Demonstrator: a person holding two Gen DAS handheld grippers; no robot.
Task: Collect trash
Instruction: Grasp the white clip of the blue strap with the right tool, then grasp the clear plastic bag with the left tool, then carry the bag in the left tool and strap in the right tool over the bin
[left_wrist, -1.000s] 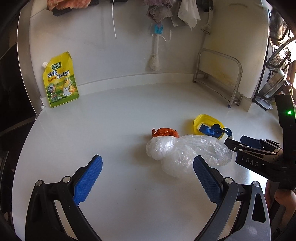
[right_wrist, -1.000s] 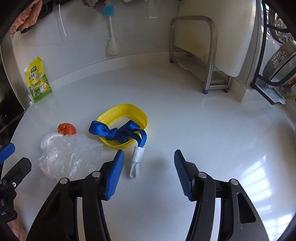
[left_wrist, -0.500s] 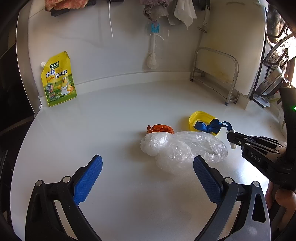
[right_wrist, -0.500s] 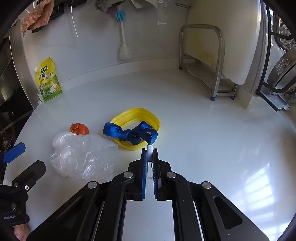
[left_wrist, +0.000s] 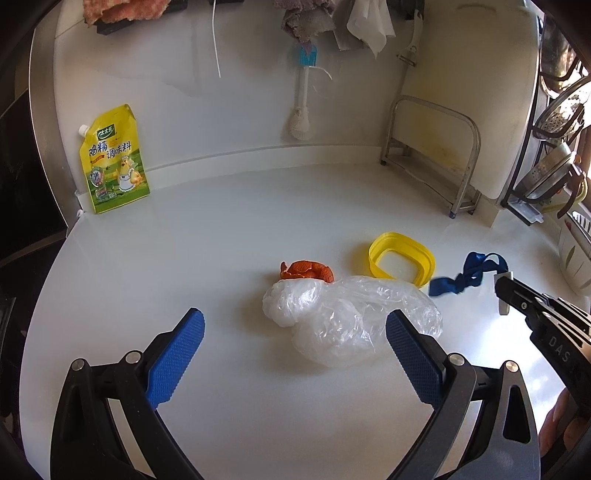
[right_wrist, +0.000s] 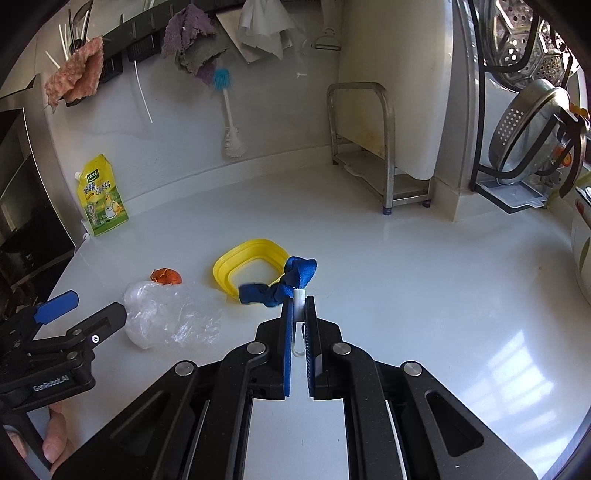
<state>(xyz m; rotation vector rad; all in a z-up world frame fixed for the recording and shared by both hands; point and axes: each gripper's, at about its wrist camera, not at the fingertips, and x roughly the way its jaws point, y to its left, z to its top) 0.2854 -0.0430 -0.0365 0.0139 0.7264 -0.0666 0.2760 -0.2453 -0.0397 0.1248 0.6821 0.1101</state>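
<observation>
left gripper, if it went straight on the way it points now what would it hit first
Most likely the clear plastic bag, which lies just ahead between the open left gripper fingers, toward the right one. The orange peel sits right behind it. Depth is hard to judge here.

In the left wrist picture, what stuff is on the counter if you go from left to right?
Yellow seasoning pouch → orange peel → yellow ring → blue strap, lifted by the shut right gripper.
</observation>
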